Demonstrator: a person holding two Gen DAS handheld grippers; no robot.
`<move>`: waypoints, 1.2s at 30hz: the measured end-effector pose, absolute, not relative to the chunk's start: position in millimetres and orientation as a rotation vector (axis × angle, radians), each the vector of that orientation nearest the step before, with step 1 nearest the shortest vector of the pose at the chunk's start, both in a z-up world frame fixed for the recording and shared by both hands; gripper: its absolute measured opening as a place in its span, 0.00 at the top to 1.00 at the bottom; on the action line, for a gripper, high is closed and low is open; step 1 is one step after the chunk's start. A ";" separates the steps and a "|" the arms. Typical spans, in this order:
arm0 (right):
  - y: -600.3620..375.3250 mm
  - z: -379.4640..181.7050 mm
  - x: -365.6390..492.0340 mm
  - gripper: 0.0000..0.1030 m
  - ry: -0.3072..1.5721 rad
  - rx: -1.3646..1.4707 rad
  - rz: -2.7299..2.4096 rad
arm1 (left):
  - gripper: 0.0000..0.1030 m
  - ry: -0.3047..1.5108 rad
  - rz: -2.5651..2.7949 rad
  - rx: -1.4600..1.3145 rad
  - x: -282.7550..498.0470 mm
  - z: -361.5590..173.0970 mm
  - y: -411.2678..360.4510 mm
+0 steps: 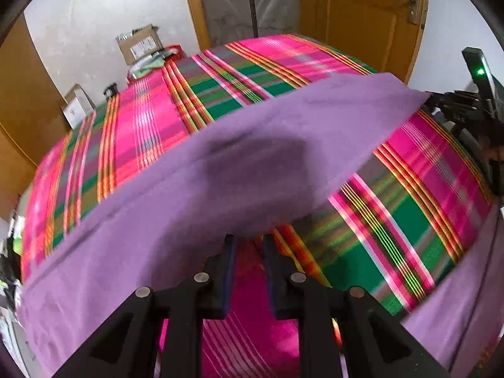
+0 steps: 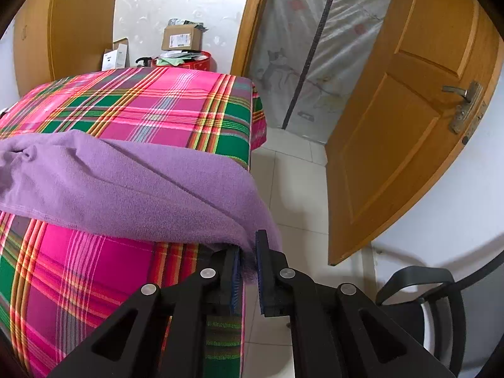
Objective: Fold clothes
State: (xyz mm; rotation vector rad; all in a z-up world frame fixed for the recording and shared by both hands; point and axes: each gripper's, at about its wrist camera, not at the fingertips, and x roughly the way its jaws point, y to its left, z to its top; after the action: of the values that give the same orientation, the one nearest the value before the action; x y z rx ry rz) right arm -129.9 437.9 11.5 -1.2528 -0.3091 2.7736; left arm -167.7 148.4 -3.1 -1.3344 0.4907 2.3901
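A purple garment (image 1: 239, 157) is stretched in a long band from lower left to upper right of the left view, over a plaid cloth (image 1: 393, 220). Its near edge lies just above the left gripper (image 1: 249, 245), whose jaws stand apart on nothing. A corner is clamped by the right gripper (image 2: 249, 258). The garment's shape is cut off.

A plaid cloth (image 2: 132, 107) covers the table; cardboard boxes (image 2: 181, 37) sit behind, wooden door (image 2: 409, 119) (ajar) rightward.
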 end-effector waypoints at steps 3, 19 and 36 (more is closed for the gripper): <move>438.4 10.5 -130.5 0.90 -0.304 -1.258 2.779 | 0.81 0.563 2.403 -1.311 -173.1 -3.9 154.4; 438.7 9.2 -134.0 0.90 -0.304 -1.255 2.787 | 0.81 0.665 2.367 -1.252 -189.7 -6.5 165.0; 440.1 9.2 -135.7 0.89 -0.273 -1.256 2.791 | 0.99 0.383 2.247 -1.252 -158.5 18.7 138.1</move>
State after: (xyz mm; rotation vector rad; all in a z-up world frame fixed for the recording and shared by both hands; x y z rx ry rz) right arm -135.7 440.1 9.2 -1.2562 -0.2732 2.7912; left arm -158.5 138.1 18.7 -1.2519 0.3828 2.2473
